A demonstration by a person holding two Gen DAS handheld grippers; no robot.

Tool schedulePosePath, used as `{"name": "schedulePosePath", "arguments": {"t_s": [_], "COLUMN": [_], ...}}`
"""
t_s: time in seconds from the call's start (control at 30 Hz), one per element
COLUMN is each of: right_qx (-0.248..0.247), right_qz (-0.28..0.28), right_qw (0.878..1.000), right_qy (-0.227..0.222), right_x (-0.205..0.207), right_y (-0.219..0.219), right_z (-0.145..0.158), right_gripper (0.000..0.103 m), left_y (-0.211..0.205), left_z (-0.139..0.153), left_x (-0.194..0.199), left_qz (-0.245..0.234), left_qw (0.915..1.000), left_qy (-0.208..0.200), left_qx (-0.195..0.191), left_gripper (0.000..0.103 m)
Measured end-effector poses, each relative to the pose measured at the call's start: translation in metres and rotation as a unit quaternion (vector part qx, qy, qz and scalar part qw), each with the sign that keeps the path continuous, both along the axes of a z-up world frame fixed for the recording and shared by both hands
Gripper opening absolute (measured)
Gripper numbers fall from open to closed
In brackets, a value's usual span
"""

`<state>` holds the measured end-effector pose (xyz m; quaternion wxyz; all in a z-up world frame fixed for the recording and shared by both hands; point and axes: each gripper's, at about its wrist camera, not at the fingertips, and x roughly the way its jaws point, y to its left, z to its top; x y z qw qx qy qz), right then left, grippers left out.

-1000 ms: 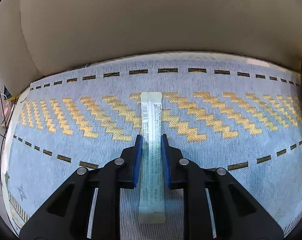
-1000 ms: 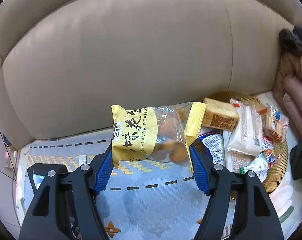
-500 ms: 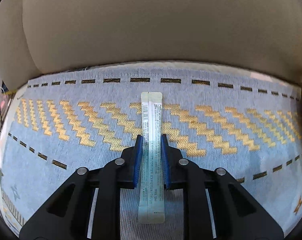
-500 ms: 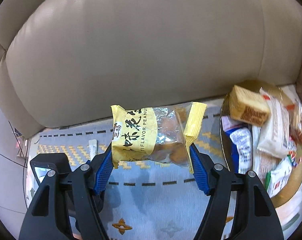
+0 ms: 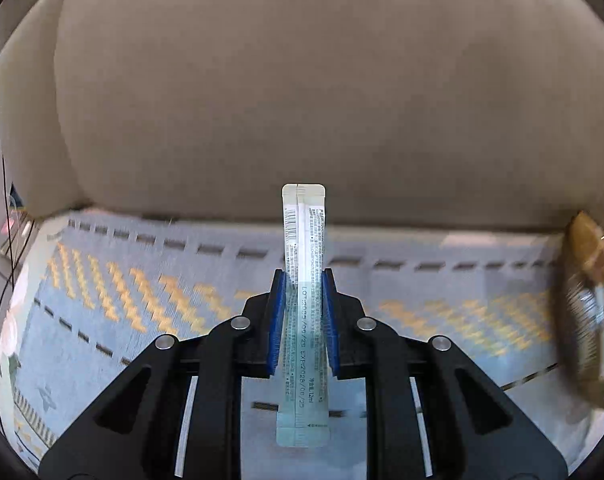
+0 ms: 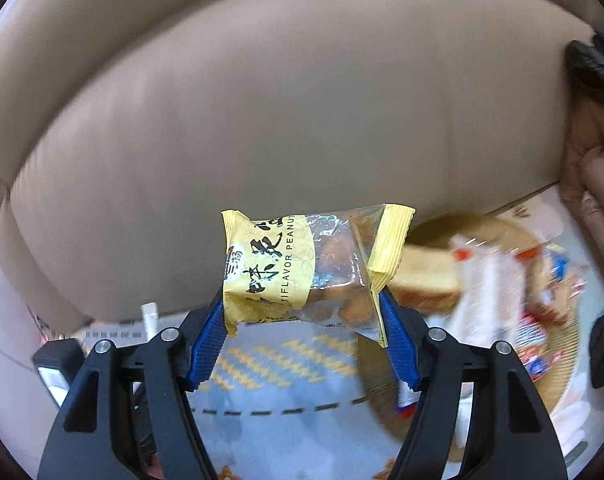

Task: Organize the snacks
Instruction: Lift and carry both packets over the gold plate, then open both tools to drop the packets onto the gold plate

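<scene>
Holding one snack in each gripper above the blue mat (image 5: 101,320), in front of the beige sofa back (image 5: 302,100).

Left gripper (image 5: 300,316) clamped on a pale stick sachet (image 5: 304,264), gripped mid-length between blue pads (image 5: 275,316), upright, top end reaching up against the sofa back, bottom end hanging down between the black arms. Right gripper (image 6: 302,344) clamped on a peanut bag (image 6: 302,268) with yellow ends and a clear middle, held crosswise by both ends, clear of the mat. Blurred round tray (image 6: 558,368) to the right of the bag, heaped with a cake slice (image 6: 426,276) and assorted white, red and blue wrappers. Same tray's edge showing blurred at far right in the left wrist view. Brown quilted fabric (image 6: 598,184) at the right border.
</scene>
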<state>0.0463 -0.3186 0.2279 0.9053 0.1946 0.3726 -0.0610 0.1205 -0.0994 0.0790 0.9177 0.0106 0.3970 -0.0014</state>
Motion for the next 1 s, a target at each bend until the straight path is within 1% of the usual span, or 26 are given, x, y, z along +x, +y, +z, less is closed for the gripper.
{"name": "schedulePosePath", "arguments": {"t_s": [0.13, 0.27, 0.4, 0.5, 0.6, 0.63, 0.73, 0.8, 0.87, 0.93, 1.0], "right_qx": [0.015, 0.037, 0.034, 0.049, 0.051, 0.048, 0.043, 0.04, 0.043, 0.05, 0.039], "right_qz": [-0.039, -0.059, -0.097, -0.126, -0.14, -0.145, -0.15, -0.148, -0.153, -0.144, -0.135], "right_qw": [0.999, 0.998, 0.995, 0.99, 0.988, 0.987, 0.985, 0.985, 0.984, 0.985, 0.986], "right_qy": [-0.011, -0.008, 0.016, 0.027, 0.046, 0.054, 0.072, 0.081, 0.075, 0.079, 0.089], "right_x": [-0.014, -0.025, -0.042, -0.054, -0.062, -0.065, -0.077, -0.082, -0.079, -0.072, -0.065], "right_y": [-0.041, -0.074, -0.105, -0.126, -0.137, -0.141, -0.148, -0.148, -0.149, -0.145, -0.139], "right_z": [0.006, 0.005, 0.007, 0.005, 0.0, -0.003, -0.009, -0.012, -0.013, -0.017, -0.017], "right_gripper": [0.068, 0.068, 0.069, 0.069, 0.069, 0.069, 0.069, 0.069, 0.069, 0.07, 0.075], "left_y": [-0.041, -0.084, -0.13, -0.174, -0.198, -0.207, -0.22, -0.223, -0.222, -0.227, -0.228], "left_z": [0.045, 0.081, 0.104, 0.116, 0.12, 0.121, 0.116, 0.108, 0.1, 0.083, 0.075], "left_x": [-0.01, -0.015, -0.021, -0.035, -0.043, -0.048, -0.055, -0.058, -0.053, -0.056, -0.059], "left_qz": [-0.037, -0.085, -0.131, -0.18, -0.211, -0.226, -0.251, -0.255, -0.258, -0.263, -0.271], "left_qw": [0.9987, 0.9953, 0.99, 0.9827, 0.9768, 0.9736, 0.9677, 0.9668, 0.9658, 0.9645, 0.962], "left_qy": [-0.035, -0.047, -0.05, -0.041, -0.034, -0.031, -0.015, -0.001, 0.012, 0.018, 0.02], "left_qx": [0.005, 0.0, -0.005, -0.015, -0.016, -0.014, -0.015, -0.017, -0.022, -0.021, -0.025], "left_gripper": [0.016, 0.016, 0.016, 0.017, 0.017, 0.017, 0.017, 0.017, 0.017, 0.017, 0.017]}}
